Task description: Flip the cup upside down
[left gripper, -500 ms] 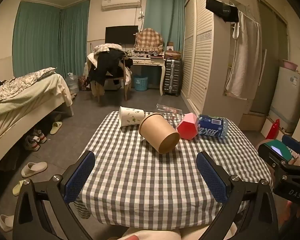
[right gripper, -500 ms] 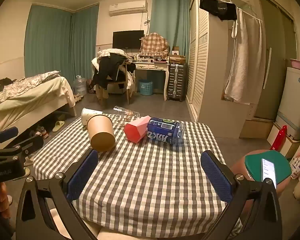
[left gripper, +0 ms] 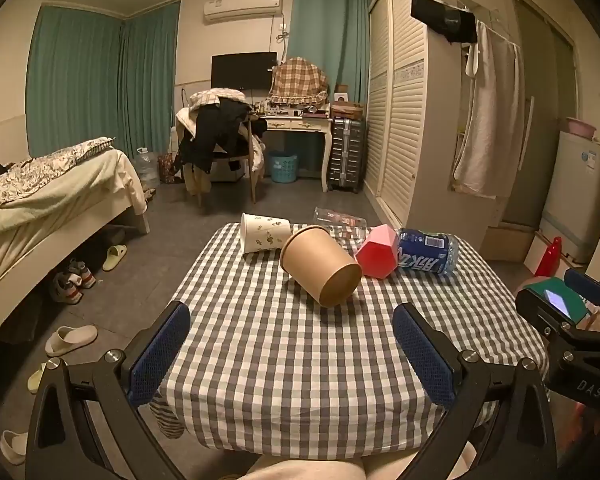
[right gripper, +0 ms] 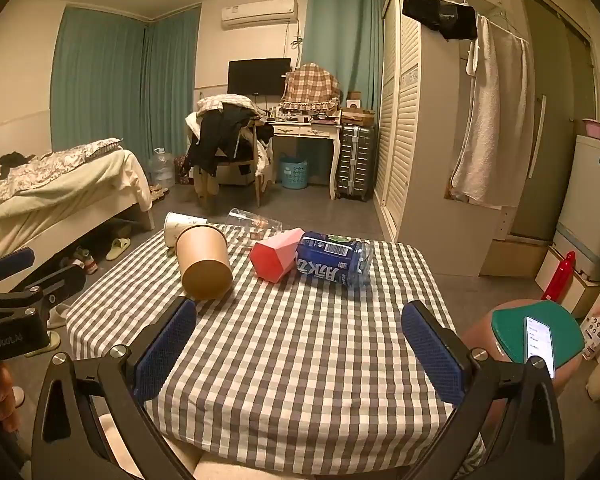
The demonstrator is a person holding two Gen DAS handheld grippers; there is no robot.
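On the table [left gripper: 300,380], which was covered with a grey and white checked cloth, a brown paper cup [left gripper: 320,266] [right gripper: 204,262] was seen lying on its side, with its closed bottom turned toward the cameras and its rim pointing to the far edge. A white patterned cup [left gripper: 263,233] [right gripper: 178,226] was also laid on its side just behind it, at its left. A clear glass [left gripper: 340,220] [right gripper: 254,222] was lying near the far edge. A red faceted box [left gripper: 376,252] [right gripper: 274,256] was placed just at the right of the brown cup, and a blue bottle [left gripper: 426,256] [right gripper: 332,264] was lying against the box, touching it.

The left gripper [left gripper: 292,354] was held above the near part of the table, its blue-padded fingers [left gripper: 160,354] spread wide apart and nothing between them. The right gripper [right gripper: 300,354] was held in the same way, fingers [right gripper: 434,354] wide apart and empty. Both were well apart from the brown cup.

A phone [right gripper: 540,344] was seen resting on a green stool [right gripper: 512,336] at the right of the table.
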